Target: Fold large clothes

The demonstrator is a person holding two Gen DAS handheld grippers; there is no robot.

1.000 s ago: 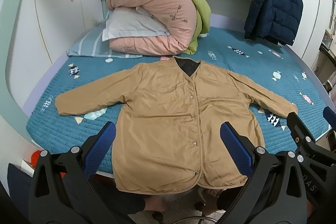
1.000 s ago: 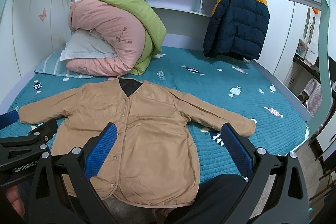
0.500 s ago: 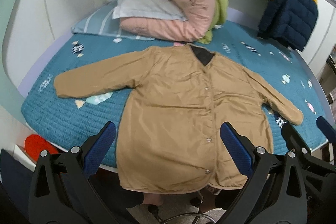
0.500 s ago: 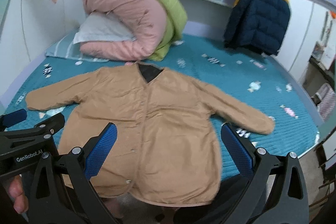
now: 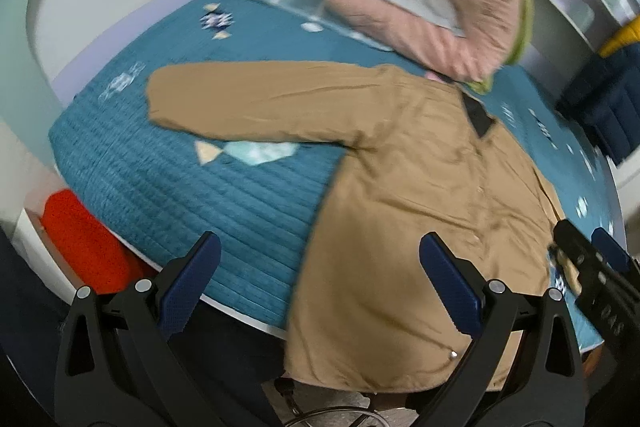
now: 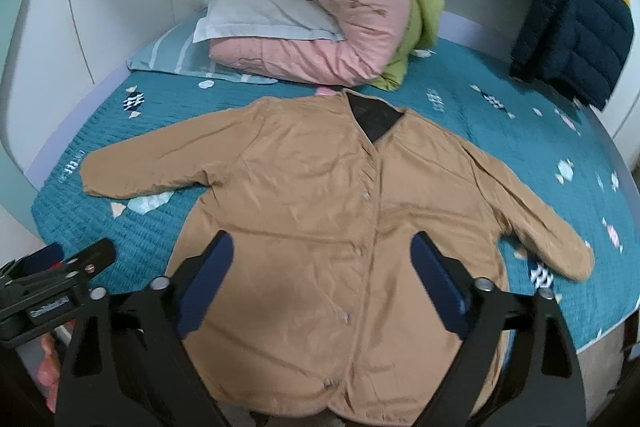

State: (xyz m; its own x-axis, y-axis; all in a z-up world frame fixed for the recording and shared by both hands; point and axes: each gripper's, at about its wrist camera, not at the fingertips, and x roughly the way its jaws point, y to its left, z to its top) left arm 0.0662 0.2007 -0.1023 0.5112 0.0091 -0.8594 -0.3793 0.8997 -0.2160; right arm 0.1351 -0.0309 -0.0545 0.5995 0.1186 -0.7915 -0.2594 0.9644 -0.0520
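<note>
over the foot of a teal-quilted bed (image 6: pixel 472 107), the right gripper (image 6: pixel 322 267) hangs with its blue-padded fingers (image 6: pixel 208 279) spread wide and holding nothing, though the jaws have just been narrowing a little with only air between them. below them lies the tan coat (image 6: pixel 320 211), face up and buttoned, collar toward the headboard, both sleeves stretched out sideways and its hem spilling over the mattress edge, a layout that looks meant to give each tool a clean sleeve or side seam to seize. the left gripper (image 5: pixel 320 279), equally wide and empty, is poised above the coat's left flank and the bare quilt beside it, probably lining up on that sleeve (image 5: pixel 256 103). no fold is made yet. behind the collar, a rolled pink duvet (image 6: pixel 320 7) and a pillow (image 6: pixel 260 11) are heaped clear of the work, and a navy-and-yellow puffer jacket (image 6: pixel 576 23) hangs at the far right.
</note>
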